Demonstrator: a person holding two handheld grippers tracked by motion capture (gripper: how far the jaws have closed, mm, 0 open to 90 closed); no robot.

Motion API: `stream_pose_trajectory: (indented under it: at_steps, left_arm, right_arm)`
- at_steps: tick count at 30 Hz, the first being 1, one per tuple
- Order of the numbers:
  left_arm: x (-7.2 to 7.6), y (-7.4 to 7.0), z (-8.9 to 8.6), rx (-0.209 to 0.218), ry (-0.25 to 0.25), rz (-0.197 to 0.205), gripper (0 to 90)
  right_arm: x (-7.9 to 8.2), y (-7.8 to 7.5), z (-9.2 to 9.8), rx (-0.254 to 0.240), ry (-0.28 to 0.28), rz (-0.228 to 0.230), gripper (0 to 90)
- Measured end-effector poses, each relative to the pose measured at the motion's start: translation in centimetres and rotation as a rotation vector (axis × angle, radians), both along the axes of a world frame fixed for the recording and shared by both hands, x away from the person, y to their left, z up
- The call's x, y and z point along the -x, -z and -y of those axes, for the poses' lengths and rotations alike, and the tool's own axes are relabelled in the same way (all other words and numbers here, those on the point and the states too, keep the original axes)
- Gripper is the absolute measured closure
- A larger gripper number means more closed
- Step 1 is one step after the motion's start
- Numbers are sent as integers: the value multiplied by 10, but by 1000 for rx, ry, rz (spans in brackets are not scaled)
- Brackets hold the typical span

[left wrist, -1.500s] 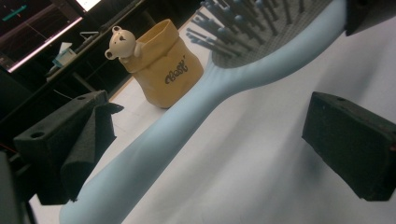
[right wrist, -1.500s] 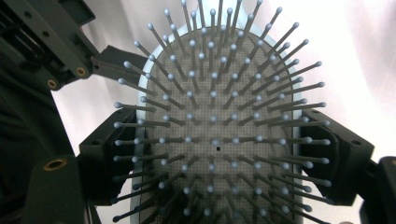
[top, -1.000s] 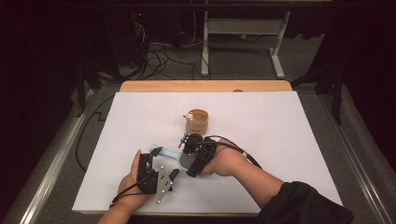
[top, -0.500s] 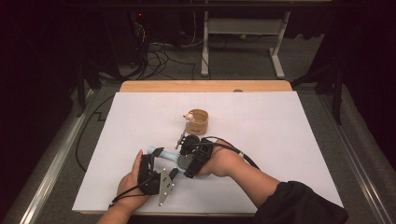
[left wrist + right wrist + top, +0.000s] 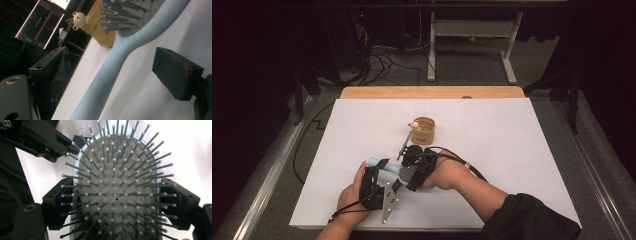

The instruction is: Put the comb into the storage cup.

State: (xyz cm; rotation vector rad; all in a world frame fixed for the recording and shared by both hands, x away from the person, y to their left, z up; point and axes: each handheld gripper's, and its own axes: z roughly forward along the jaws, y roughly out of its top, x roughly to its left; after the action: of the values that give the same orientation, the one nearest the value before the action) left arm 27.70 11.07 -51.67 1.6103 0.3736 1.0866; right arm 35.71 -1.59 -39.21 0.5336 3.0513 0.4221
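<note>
From above we look forward and down over the table [image 5: 512, 150]. Our two gripper views sit very close, both sharing the hairbrush [image 5: 120, 62] seen low centre from above.

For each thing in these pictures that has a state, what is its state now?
Hairbrush: light blue, bristles up, head gripped at both sides by the right gripper, handle between the left jaws.
Right gripper: shut on the hairbrush head.
Left gripper: jaws have just been closing around the handle; pads not yet pressing on it.
Wooden cup: upright on the table, apart from the brush.
Bear-topped stick: leaning on the cup's rim.
</note>
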Motion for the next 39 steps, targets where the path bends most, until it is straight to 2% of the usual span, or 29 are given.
stream_pose_trajectory:
  at_steps: [6,10,15,20,26,34,39]
  left_arm:
    - [1,2,1,-7,7,22,198]
    - [2,3,1,-15,18,17,229]
    - [4,6,1,-59,33,25,294]
    - [4,8,1,-74,36,31,359]
    - [5,11,1,-113,42,48,435]
    - [5,13,1,-138,40,66,515]
    - [5,13,1,-138,38,79,580]
  right_arm:
    - [0,1,-3,-2,0,-1,205]
    - [0,1,-4,-2,1,-3,205]
    - [0,0,-5,-5,2,-6,205]
    - [0,0,-5,-9,4,-7,204]
    - [0,0,-5,-10,8,-11,204]
    - [0,-1,-4,-17,15,-26,204]
    - [0,-1,-4,-16,14,-28,204]
